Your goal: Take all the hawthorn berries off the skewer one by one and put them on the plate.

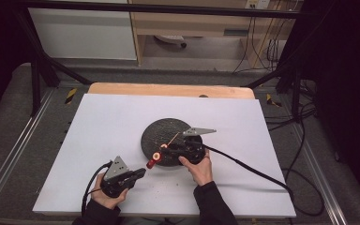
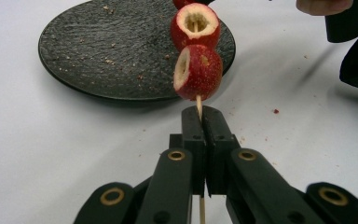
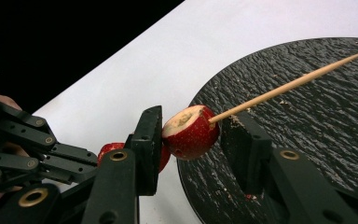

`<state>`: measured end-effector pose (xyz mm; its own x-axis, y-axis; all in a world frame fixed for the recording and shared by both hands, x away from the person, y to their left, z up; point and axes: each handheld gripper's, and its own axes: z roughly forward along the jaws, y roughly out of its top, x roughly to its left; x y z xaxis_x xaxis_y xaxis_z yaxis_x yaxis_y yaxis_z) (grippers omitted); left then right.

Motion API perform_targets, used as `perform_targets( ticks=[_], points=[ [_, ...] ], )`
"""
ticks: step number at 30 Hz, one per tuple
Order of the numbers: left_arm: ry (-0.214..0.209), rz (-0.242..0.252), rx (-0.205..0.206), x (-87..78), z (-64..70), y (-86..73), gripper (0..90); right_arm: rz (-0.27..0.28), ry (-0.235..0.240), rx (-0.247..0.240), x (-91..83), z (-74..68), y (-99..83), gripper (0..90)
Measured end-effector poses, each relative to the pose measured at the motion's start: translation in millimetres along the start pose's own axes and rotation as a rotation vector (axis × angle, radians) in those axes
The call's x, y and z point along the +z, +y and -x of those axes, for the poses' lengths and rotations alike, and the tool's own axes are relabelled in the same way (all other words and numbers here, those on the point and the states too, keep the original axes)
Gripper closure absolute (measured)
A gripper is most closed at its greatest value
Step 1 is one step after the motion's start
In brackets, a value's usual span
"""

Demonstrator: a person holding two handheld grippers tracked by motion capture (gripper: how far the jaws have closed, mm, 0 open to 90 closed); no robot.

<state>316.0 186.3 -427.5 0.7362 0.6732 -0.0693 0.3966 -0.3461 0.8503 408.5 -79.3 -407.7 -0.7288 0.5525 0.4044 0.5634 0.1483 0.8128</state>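
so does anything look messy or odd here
Only small mess: red and tan crumbs are scattered on the round black textured plate and the white table cover. The cored red fruits sit on the thin wooden skewer as expected.

Your skewer (image 3: 289,88) is thin, pale, bare wood with a matt, dry finish. The red fruit (image 2: 198,71) threaded on it has glossy, finely speckled skin, and the cut ends are pale and matt. The round plate (image 2: 98,51) looks like dark stone, rough and rippled, dusted with crumbs. The white surface (image 1: 108,126) is smooth and matt, like paper. Your left gripper (image 2: 200,122) and right gripper (image 3: 191,135) have matt black plastic fingers (image 3: 149,135) with brass-coloured metal rivets.
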Motion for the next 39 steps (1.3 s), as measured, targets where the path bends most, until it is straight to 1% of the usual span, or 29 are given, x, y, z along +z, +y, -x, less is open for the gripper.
perform_targets(
  ticks=[6, 7, 10, 11, 12, 14, 16, 17, 24, 25, 27, 28, 29, 30, 31, 32, 39],
  points=[
    [0.003, 0.015, 0.005, -2.0, 0.6, 1.1, 88.4, 0.009, 0.006, 0.004, -2.5, -0.7, 2.3, 61.4],
    [0.003, 0.016, 0.007, -2.5, 0.6, 1.3, 88.4, 0.020, 0.003, 0.004, -3.1, -0.6, 3.1, 61.4],
    [0.006, 0.018, 0.008, -3.1, 1.0, 1.4, 88.5, 0.023, 0.000, 0.011, -3.6, -0.6, 3.9, 61.4],
    [0.008, 0.016, 0.010, -3.2, 1.0, 1.3, 88.4, 0.027, -0.014, 0.007, -4.9, 0.1, 5.3, 61.4],
    [0.008, 0.017, 0.010, -3.3, 1.0, 1.3, 88.4, 0.027, -0.014, 0.007, -4.9, 0.1, 5.3, 61.4],
    [0.008, 0.019, 0.012, -3.9, 1.1, 1.4, 88.4, 0.036, -0.031, 0.001, -8.3, 0.6, 8.4, 61.4],
    [0.007, 0.022, 0.013, -4.3, 1.2, 1.8, 88.5, 0.038, -0.031, 0.001, -9.3, 0.8, 9.6, 61.5],
    [0.007, 0.023, 0.014, -4.5, 1.2, 1.8, 88.4, 0.040, -0.039, -0.001, -11.4, 1.5, 12.1, 61.5],
    [0.012, 0.029, 0.017, -5.3, 0.9, 1.7, 88.4, 0.045, -0.061, -0.007, -17.1, 5.7, 20.0, 61.6],
    [0.013, 0.029, 0.018, -5.4, 0.7, 1.7, 88.4, 0.052, -0.075, -0.013, -19.8, 7.4, 23.2, 61.6],
    [0.015, 0.030, 0.021, -5.7, 0.6, 1.5, 88.4, 0.053, -0.081, -0.011, -21.3, 8.3, 25.0, 61.6],
    [0.015, 0.031, 0.019, -5.7, 0.4, 1.4, 88.4, 0.063, -0.102, -0.018, -24.4, 10.3, 28.7, 61.7],
    [0.016, 0.032, 0.018, -5.9, 0.3, 1.2, 88.4, 0.063, -0.102, -0.018, -24.4, 10.3, 28.7, 61.7],
    [0.015, 0.032, 0.018, -6.0, 0.2, 1.1, 88.5, 0.069, -0.116, -0.021, -27.5, 12.8, 32.7, 61.7],
    [0.015, 0.033, 0.018, -6.1, 0.1, 1.1, 88.5, 0.069, -0.116, -0.021, -27.5, 12.8, 32.7, 61.7],
    [0.015, 0.034, 0.018, -6.2, 0.1, 1.1, 88.4, 0.075, -0.128, -0.024, -30.7, 15.5, 36.7, 61.7],
    [0.018, 0.033, 0.018, -6.7, -0.7, 0.8, 88.5, 0.081, -0.159, -0.020, -38.3, 23.4, 47.1, 61.6]
  ],
)
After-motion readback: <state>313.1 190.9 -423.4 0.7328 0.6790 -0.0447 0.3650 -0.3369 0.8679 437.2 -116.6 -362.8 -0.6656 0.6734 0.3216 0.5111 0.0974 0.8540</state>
